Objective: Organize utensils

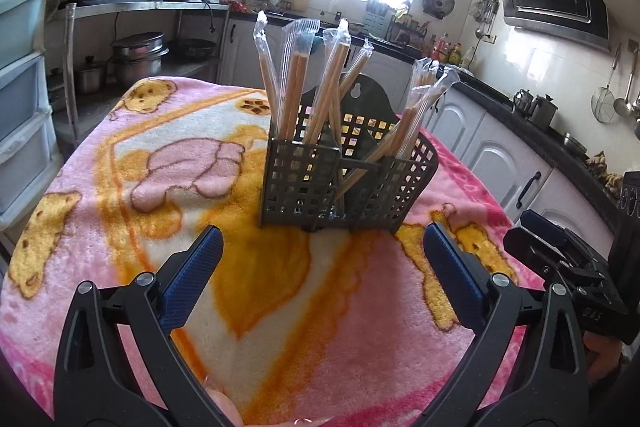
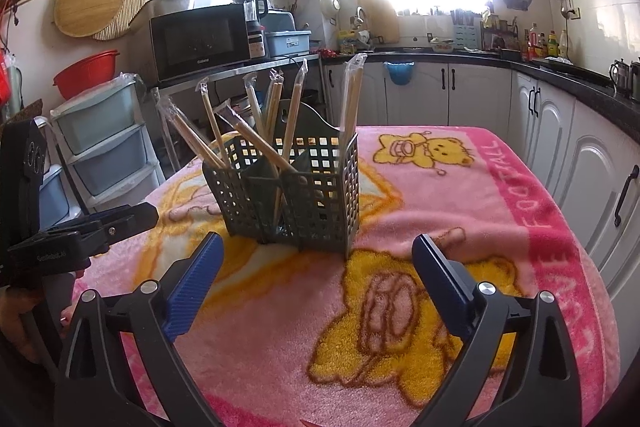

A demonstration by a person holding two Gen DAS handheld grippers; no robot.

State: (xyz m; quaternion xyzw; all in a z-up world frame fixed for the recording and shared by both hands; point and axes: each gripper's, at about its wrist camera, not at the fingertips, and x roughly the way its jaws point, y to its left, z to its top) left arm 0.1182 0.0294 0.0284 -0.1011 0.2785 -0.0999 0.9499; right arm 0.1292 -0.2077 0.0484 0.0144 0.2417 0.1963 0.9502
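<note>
Pink, yellow and grey on our desk

We see a pink blanket (image 2: 460, 195) with yellow bears outlined in brown, orange bands, a cream patch, and a deeper pink border with pale lettering. On it stands a dark grey holder (image 2: 296, 187) with a square-grid lattice, filled with tan chopsticks (image 1: 298, 95) in clear wrappers. Our left tongs (image 1: 322, 279) and right tongs (image 2: 316, 283) are black with ribbed blue pads (image 1: 192, 283). Behind are a black microwave (image 2: 200, 41), white cabinets (image 2: 480, 95) with black handles, and a red basin (image 2: 86, 71).
</note>
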